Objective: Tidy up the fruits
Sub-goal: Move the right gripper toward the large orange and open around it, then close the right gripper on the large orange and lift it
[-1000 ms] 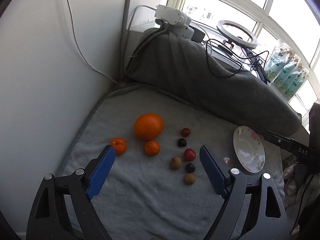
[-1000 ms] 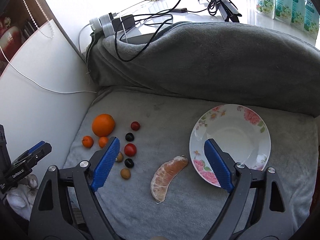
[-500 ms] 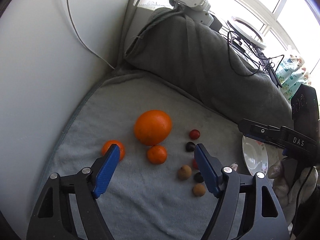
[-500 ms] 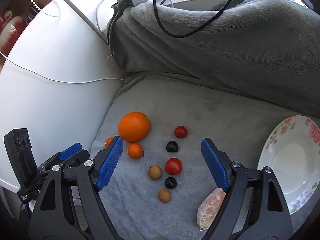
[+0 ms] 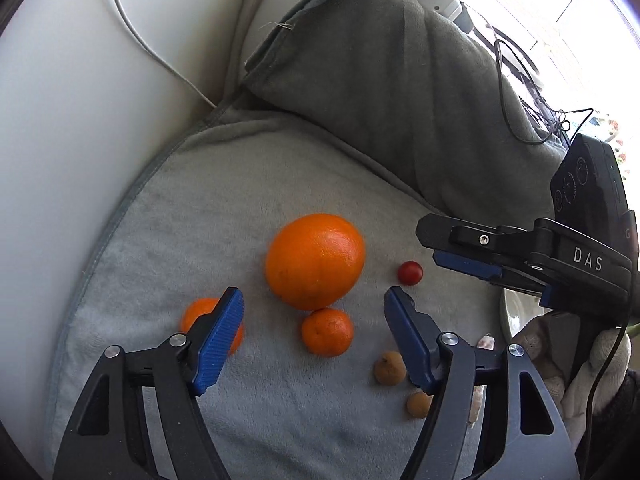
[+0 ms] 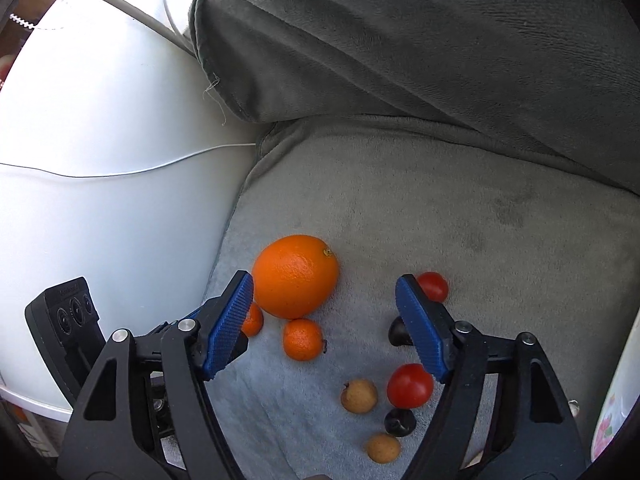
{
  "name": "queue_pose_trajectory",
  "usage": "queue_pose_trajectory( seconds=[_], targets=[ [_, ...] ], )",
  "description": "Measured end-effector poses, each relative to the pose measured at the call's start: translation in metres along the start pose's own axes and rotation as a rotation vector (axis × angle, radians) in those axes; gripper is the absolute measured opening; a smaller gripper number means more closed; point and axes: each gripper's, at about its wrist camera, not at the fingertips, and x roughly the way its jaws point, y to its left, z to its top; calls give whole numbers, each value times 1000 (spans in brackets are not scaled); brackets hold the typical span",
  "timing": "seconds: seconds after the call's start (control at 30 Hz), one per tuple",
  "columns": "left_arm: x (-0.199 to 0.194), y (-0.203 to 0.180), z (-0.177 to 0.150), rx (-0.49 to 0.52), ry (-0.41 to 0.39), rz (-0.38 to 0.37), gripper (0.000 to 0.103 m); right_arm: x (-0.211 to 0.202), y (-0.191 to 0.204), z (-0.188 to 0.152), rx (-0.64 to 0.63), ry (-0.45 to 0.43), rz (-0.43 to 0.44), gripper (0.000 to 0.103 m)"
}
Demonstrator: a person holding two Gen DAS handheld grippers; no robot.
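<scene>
Left gripper (image 5: pixel 314 334) spread wide, nothing between the blue pads, hovering low in the left wrist frame over a small mandarin (image 5: pixel 327 332). Right gripper (image 6: pixel 325 324) likewise agape and empty, low centre of the right wrist frame.

Fruit lying on a grey towel (image 5: pixel 224 200), centre of both frames: a large orange (image 5: pixel 315 261), the small mandarin touching its lower edge, a second mandarin (image 5: pixel 196 314) half hidden behind the left pad.

Seen only from the right wrist: two dark plums (image 6: pixel 400 422) (one mostly behind the right pad), a larger tomato (image 6: pixel 410 385) between them, and the stem end of the orange. From the left wrist, only one cherry tomato (image 5: pixel 410 273) right of the orange, plus two brown longans (image 5: pixel 388 367) at lower right.

Only from the left wrist: the right gripper side-on at the right edge, with a white plate rim (image 5: pixel 507 312) beneath it. In the right wrist frame, just a floral sliver of that plate at the lower right edge.
</scene>
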Motion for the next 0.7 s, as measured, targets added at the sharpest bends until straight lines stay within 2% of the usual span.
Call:
queue_pose_trajectory(
  seconds=[0.53,0.7],
  targets=[
    [29,6,6,33,48,-44,69,59,1,11,46,69,57,77],
    [35,7,4,41,61,-58,60,70,1,10,51,87,58,77]
  ],
)
